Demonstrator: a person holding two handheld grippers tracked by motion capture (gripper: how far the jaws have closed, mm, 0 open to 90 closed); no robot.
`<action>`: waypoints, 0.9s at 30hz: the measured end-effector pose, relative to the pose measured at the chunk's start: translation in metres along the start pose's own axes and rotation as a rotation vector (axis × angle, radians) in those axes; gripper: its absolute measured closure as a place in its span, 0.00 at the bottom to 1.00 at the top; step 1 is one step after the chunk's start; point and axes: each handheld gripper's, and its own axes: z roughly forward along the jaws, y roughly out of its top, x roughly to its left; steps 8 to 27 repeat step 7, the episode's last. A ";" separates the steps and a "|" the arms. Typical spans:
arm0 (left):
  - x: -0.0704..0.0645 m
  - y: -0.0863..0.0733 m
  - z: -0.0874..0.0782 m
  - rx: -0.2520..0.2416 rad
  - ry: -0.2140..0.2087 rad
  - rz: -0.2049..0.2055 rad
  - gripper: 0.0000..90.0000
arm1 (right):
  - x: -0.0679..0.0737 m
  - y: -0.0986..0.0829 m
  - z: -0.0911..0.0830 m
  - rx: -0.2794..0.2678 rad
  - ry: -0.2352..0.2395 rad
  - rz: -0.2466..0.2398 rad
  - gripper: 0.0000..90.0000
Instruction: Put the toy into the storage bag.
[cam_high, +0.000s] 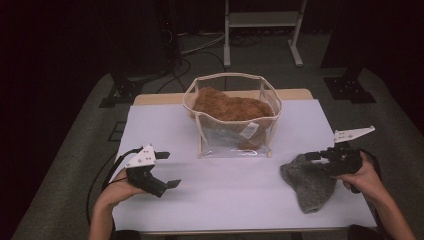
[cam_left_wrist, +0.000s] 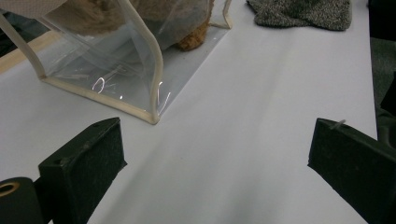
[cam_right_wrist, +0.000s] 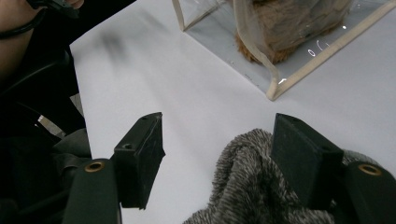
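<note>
A clear plastic bag (cam_high: 235, 142) with cream trim stands open at the middle of the table, with a brown fuzzy item (cam_high: 230, 106) inside. A grey fuzzy cloth (cam_high: 310, 184) lies crumpled at the right front. My right gripper (cam_high: 320, 160) is at the cloth's upper edge. Its jaws stand open in the right gripper view (cam_right_wrist: 218, 122), and the cloth (cam_right_wrist: 243, 186) bunches between them and against the right-hand jaw. My left gripper (cam_high: 168, 169) hovers open at the left front with nothing between its jaws (cam_left_wrist: 217, 130), pointing towards the bag's corner (cam_left_wrist: 156, 70).
A white sheet (cam_high: 225, 200) covers the table, with a wooden edge (cam_high: 155, 98) showing at the back. A white metal frame (cam_high: 262, 20) and dark stand bases (cam_high: 350, 87) are on the floor beyond. Bare sheet lies between the two grippers in front of the bag.
</note>
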 end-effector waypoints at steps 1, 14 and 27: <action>0.000 0.000 0.000 0.005 0.000 0.001 0.03 | 0.000 -0.001 0.000 0.000 -0.002 0.005 0.36; 0.002 -0.001 0.000 0.002 0.000 -0.003 0.03 | -0.002 -0.008 0.001 -0.004 0.006 0.020 0.36; 0.002 -0.001 0.000 0.002 0.000 -0.003 0.03 | -0.002 -0.008 0.001 -0.004 0.006 0.020 0.36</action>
